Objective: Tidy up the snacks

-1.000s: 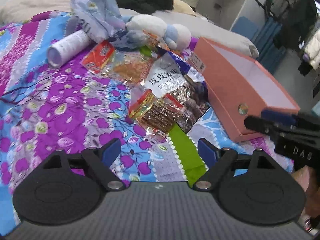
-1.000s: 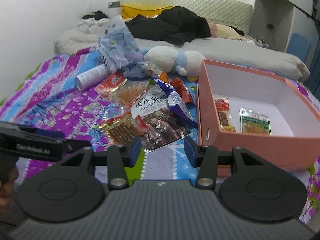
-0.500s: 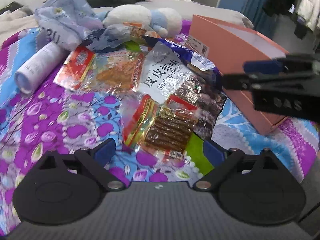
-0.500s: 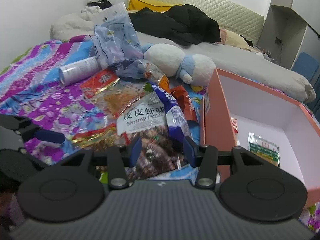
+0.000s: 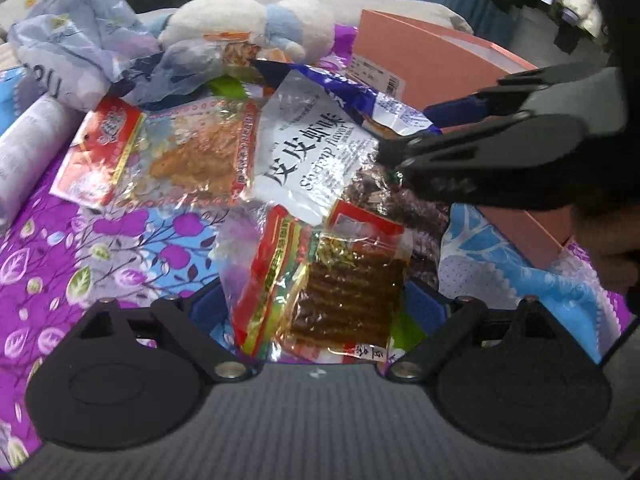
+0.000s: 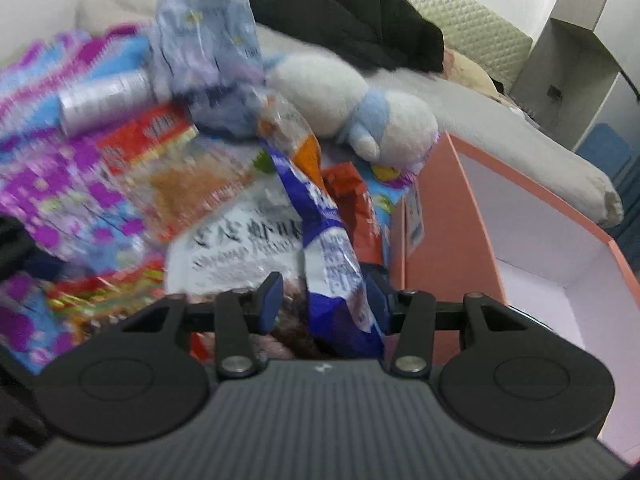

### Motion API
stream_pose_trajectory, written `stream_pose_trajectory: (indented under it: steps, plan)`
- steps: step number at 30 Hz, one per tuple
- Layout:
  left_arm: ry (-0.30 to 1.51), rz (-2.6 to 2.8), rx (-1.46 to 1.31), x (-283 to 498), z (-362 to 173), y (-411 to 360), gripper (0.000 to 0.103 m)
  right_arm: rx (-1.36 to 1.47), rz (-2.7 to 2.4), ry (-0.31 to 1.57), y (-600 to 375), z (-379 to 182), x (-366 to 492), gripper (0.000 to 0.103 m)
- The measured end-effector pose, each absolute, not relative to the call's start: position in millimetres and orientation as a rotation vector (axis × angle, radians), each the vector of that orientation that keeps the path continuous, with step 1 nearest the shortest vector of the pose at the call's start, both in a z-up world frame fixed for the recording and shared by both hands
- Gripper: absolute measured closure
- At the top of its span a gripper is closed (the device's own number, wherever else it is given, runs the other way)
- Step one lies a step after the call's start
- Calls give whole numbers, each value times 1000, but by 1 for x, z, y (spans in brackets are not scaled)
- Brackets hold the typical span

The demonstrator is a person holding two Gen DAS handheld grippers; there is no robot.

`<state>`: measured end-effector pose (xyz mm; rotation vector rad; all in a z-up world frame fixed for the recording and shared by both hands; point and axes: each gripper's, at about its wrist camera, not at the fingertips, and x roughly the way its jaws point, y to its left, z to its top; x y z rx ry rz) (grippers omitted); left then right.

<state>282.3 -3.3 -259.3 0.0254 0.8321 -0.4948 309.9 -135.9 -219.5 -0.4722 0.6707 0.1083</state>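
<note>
A heap of snack packets lies on a purple and blue flowered bedspread (image 5: 80, 248), filling the middle of both views. Nearest the left tongs (image 5: 316, 304) is a clear packet of brown sticks (image 5: 344, 296) with a red and gold edge; it sits between the widely spread, blue-tipped fingers, which have just been narrowing slightly and do not appear to press on it. Above it lies a white shrimp-flavour bag (image 5: 308, 152), with a red-cornered packet of orange strips (image 5: 180, 152) to its left. In the right wrist view, a blue and white bag (image 6: 332, 264) stands between the half-open right tongs (image 6: 326, 300), seemingly not yet pinched. Both look ready to pick up; next, each would need to close firmly on thin, slippery film. At the right of both frames stands an open salmon-pink box (image 6: 436, 224); the visible part of its white interior shows nothing, the rest is hidden. A plush toy (image 6: 352, 108) lies behind the heap.
</note>
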Motion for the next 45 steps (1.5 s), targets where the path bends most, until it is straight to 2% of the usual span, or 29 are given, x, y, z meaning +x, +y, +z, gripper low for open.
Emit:
stream_pose_trajectory:
  steps: [5, 8, 9, 13, 16, 18, 22, 27, 33, 45]
  plan:
    - [843, -545, 59, 291, -259, -7, 22, -501, 96, 660, -132, -226, 316, 55]
    - [842, -554, 56, 293, -256, -9, 37, -491, 109, 677, -131, -225, 317, 62]
    - [845, -548, 42, 294, -256, -8, 41, -493, 105, 676, -131, -224, 317, 68]
    - [851, -521, -17, 293, -254, -1, 50, -466, 106, 688, -134, -218, 317, 73]
    - [858, -497, -75, 290, -251, 6, 51, -463, 108, 683, -137, -213, 313, 77]
    - [861, -470, -88, 286, -248, 9, 61, -462, 112, 676, -137, -209, 308, 77]
    - [862, -430, -154, 275, -240, 20, 67, -465, 123, 654, -137, -199, 295, 78]
    - [839, -380, -194, 257, -226, 32, 81, -465, 136, 629, -135, -187, 274, 79]
    - [822, -329, -239, 232, -219, 39, 91, -479, 156, 603, -134, -178, 244, 80]
    - [804, -217, -333, 174, -213, 59, 94, -564, 221, 630, -125, -193, 174, 80]
